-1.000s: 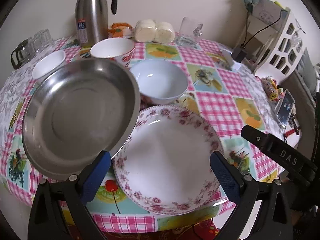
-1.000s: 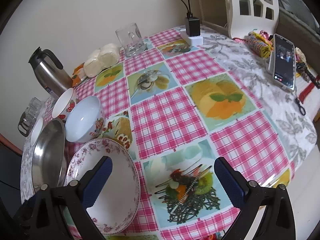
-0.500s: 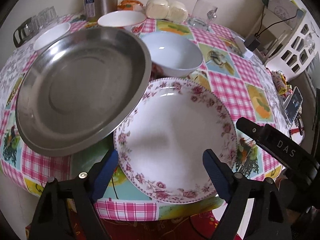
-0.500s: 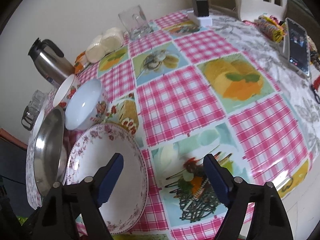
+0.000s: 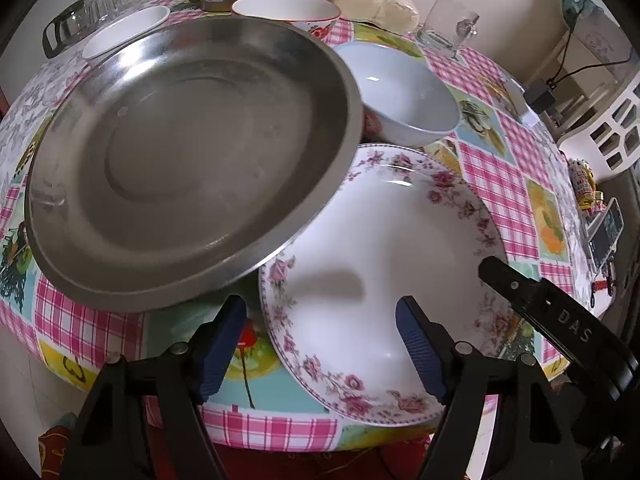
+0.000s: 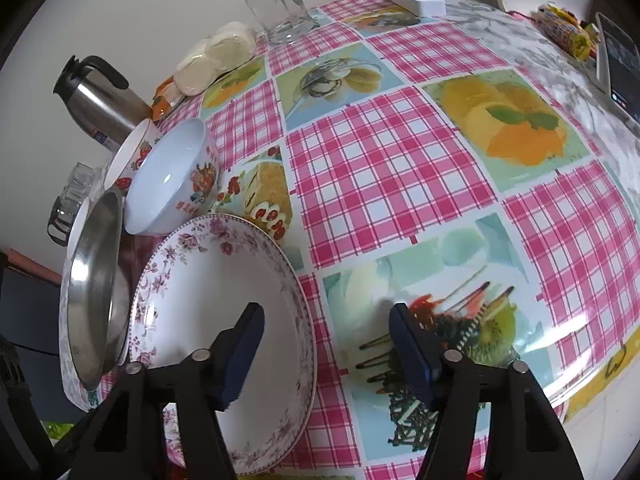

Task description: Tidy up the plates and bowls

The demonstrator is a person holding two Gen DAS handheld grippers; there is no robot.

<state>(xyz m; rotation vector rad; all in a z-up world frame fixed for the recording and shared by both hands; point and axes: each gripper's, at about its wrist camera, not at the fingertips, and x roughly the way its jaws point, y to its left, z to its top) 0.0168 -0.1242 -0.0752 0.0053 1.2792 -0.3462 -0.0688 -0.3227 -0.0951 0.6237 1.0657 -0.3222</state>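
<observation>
- Floral plate (image 5: pixel 400 248): a round, white, deep plate with a band of pink roses round its rim. It lies flat and mouth-up on the checked tablecloth (image 6: pixel 380 168) at the near table edge. It is empty.
- Left gripper (image 5: pixel 320 344): its blue pads straddle the plate's near-left rim, one pad outside over the cloth, the other over the plate's white well. The jaws stand apart, have just been closing, and no pad presses the rim.
- Right gripper (image 6: pixel 326 354): its pads straddle the plate's right rim, the left pad over the well, the right pad over the cloth. The jaws stand apart and have just been closing; no contact shows.
- Steel dish (image 5: pixel 188 160): a round, shallow, grey metal pan ahead and left of the left gripper. It is tilted, and its right edge overlaps the floral plate's far-left rim. It is empty.
- Pale bowl (image 5: pixel 404 92): a round bowl beyond the plate, upright and empty, with a printed motif on its outer wall.
- Red-trimmed bowl (image 5: pixel 286 10) and a small white bowl (image 5: pixel 124 28): both stand farther back and show nothing inside.
- Steel flask (image 6: pixel 100 108), glass mug (image 6: pixel 280 12) and wrapped buns (image 6: pixel 216 56): all stand along the far edge.
</observation>
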